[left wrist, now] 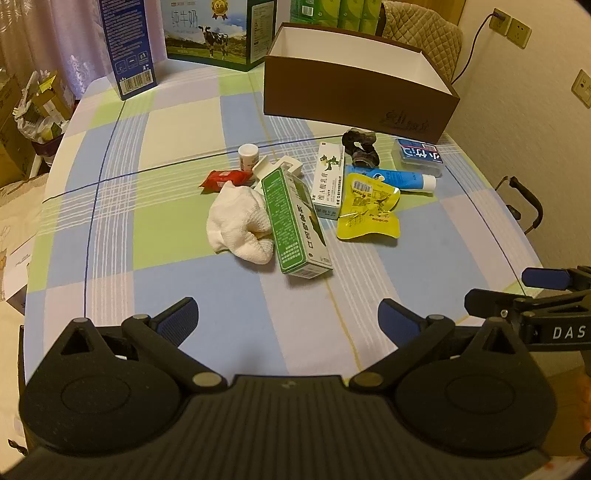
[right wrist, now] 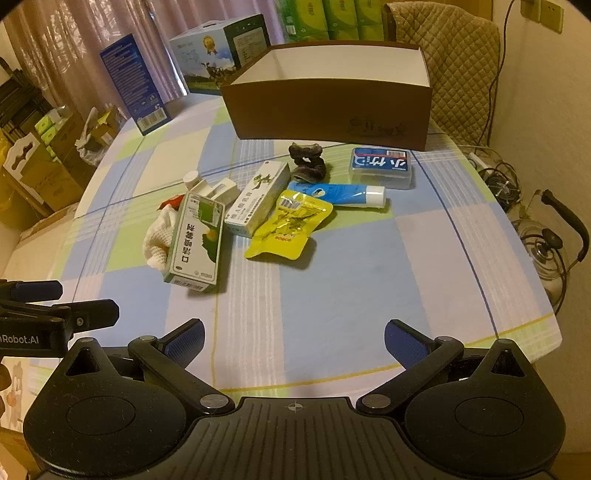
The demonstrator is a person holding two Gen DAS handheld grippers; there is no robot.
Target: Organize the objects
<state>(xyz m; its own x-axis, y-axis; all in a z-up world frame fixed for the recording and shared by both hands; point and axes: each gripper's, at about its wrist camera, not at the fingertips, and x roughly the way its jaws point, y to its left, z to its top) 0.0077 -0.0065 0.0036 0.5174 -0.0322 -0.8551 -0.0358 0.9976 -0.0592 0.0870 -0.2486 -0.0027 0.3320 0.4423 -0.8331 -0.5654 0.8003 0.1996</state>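
A heap of small items lies mid-table: a green medicine box leaning on a white cloth, a white box, a yellow pouch, a blue tube, a dark scrunchie, a blue tissue pack, a red packet and a small white bottle. Behind stands an open brown box. My left gripper and right gripper hover open near the table's front edge, holding nothing.
A tall blue carton, a milk carton with a cow picture and green tissue packs stand at the back. A quilted chair is behind the box. A kettle and cables sit off the table's right edge.
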